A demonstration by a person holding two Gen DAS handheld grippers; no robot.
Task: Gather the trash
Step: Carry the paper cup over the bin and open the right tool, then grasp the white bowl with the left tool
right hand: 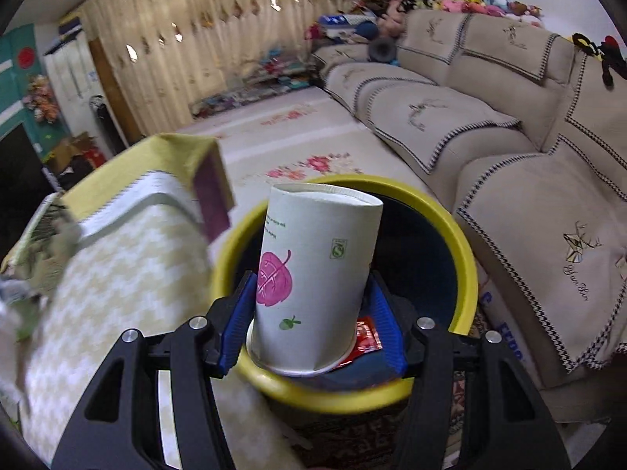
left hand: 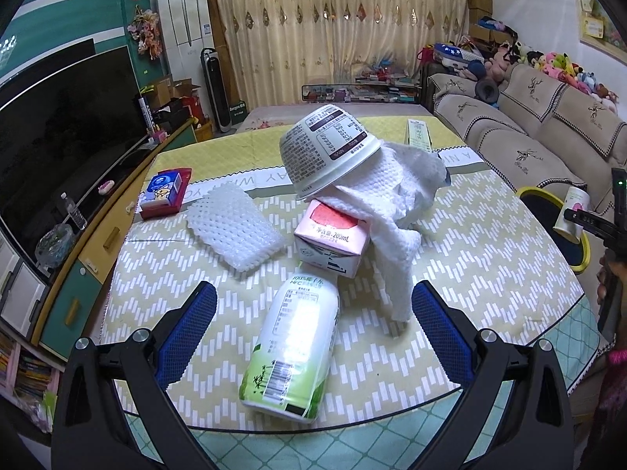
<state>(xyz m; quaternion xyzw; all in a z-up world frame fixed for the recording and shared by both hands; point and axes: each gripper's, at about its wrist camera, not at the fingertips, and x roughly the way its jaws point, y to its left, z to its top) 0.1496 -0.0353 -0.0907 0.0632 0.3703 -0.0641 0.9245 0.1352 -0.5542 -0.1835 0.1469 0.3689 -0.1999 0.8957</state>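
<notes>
Two grippers are in view: the right gripper [right hand: 311, 319] has its jaws clamped on a white paper cup [right hand: 315, 278] with a pink leaf print, held above the yellow-rimmed trash bin [right hand: 464, 258] beside the tabletop [left hand: 482, 258]. Left gripper [left hand: 313, 313] hangs with jaws released, straddling a green drink can [left hand: 292, 352] lying on the tabletop near a pink carton [left hand: 333, 239], an upturned paper bowl [left hand: 329, 152] and a crumpled white cloth [left hand: 399, 203]
</notes>
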